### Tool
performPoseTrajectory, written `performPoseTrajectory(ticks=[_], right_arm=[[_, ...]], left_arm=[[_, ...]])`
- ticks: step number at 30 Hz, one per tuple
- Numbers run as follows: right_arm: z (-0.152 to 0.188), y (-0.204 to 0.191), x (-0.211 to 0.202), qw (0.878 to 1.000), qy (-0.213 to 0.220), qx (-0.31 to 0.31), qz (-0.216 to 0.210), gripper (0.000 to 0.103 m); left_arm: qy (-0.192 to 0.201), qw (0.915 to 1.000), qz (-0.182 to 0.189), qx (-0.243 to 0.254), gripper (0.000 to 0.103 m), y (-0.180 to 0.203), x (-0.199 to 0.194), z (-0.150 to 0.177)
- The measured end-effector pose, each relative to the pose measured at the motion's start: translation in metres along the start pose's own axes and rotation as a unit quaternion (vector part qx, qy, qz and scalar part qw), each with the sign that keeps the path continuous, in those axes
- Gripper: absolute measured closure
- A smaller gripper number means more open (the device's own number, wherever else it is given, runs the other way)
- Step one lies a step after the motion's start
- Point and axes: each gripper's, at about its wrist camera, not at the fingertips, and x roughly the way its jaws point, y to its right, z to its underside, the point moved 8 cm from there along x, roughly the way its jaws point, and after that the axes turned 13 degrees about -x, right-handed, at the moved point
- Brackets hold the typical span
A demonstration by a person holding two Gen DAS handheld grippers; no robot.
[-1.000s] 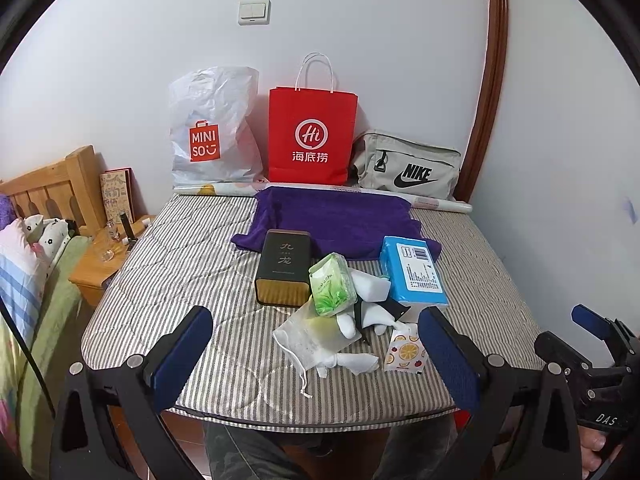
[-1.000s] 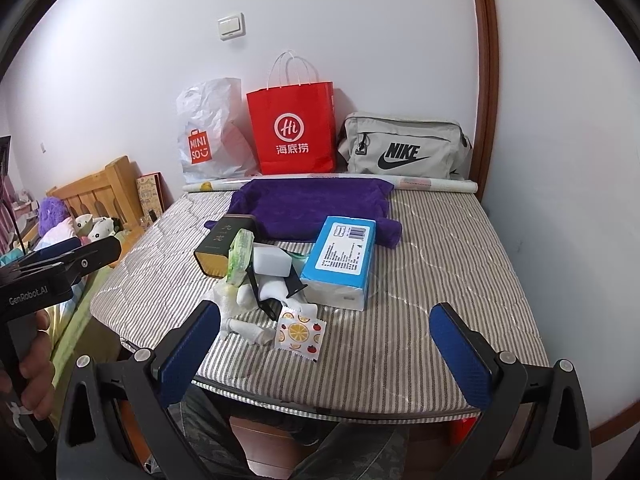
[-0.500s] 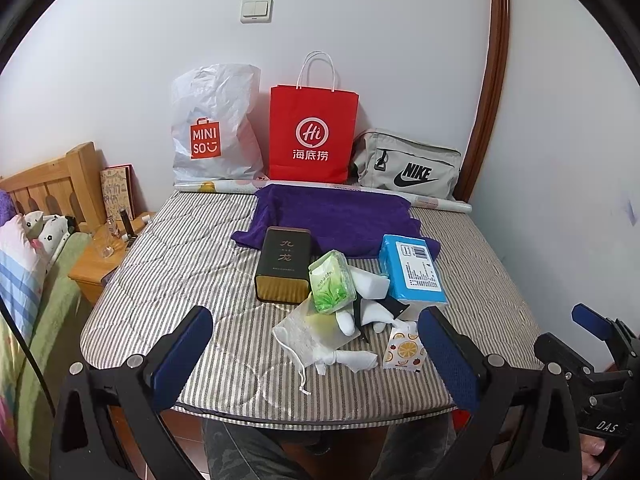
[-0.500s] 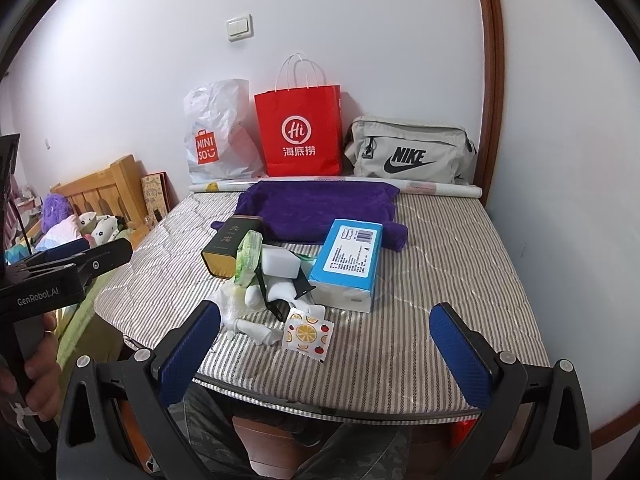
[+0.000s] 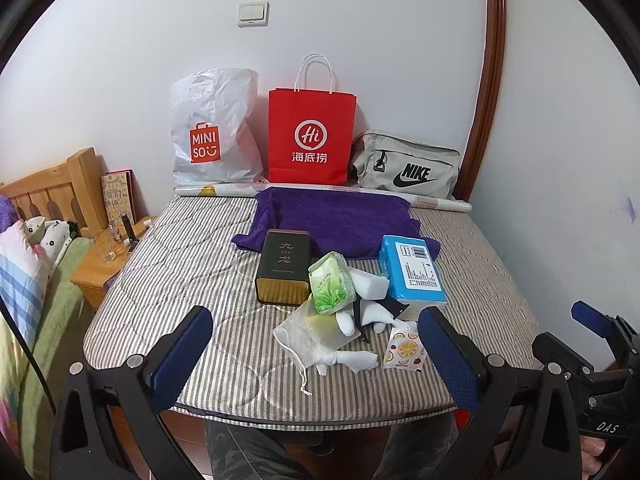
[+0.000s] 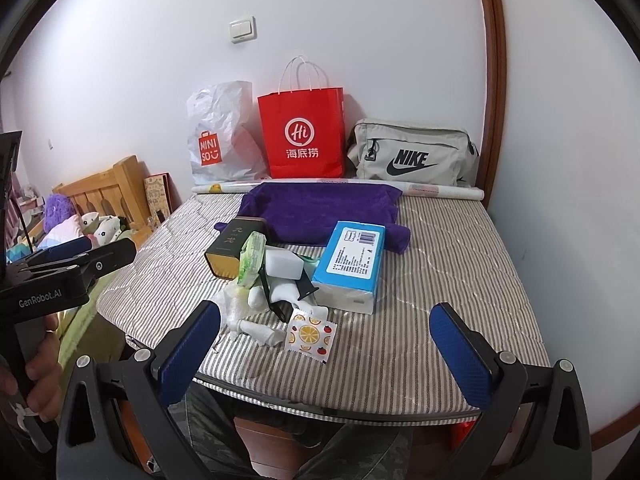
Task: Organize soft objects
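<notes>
Both the left tongs (image 5: 310,344) and the right tongs (image 6: 324,340) gape wide and empty at the bottom of their frames; mid-frame on the striped mattress (image 5: 168,264) lies a heap: green tissue pack (image 5: 330,282), white socks (image 5: 362,356), mesh pouch (image 5: 298,338), blue tissue box (image 5: 412,274); behind it, toward the top, a purple towel (image 5: 336,216).

purple towel (image 5: 336,216), striped mattress (image 5: 192,264), red bag (image 5: 311,136)

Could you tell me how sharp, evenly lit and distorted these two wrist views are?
Left wrist view: sharp, soft even light, door frame bowed by the fisheye, dark corners. Right wrist view: the same, mattress edge curved, no glare.
</notes>
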Motion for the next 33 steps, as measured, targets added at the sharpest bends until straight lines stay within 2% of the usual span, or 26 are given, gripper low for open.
performPoseTrajectory(ticks=[19, 25, 33], right_arm=[[0.000, -0.001, 0.005, 1.000, 0.004, -0.003, -0.006, 0.000], [0.007, -0.004, 0.022, 1.000, -0.019, -0.013, -0.017, 0.000], [0.027, -0.007, 0.057, 0.998, -0.052, -0.027, -0.021, 0.000]], left_arm=[[0.000, 1.0000, 0.005, 0.003, 0.000, 0.005, 0.002, 0.000], [-0.016, 0.9998, -0.006, 0.003, 0.000, -0.001, 0.021, 0.005], [-0.044, 0.9987, -0.025, 0.000, 0.000, -0.026, 0.057, 0.011]])
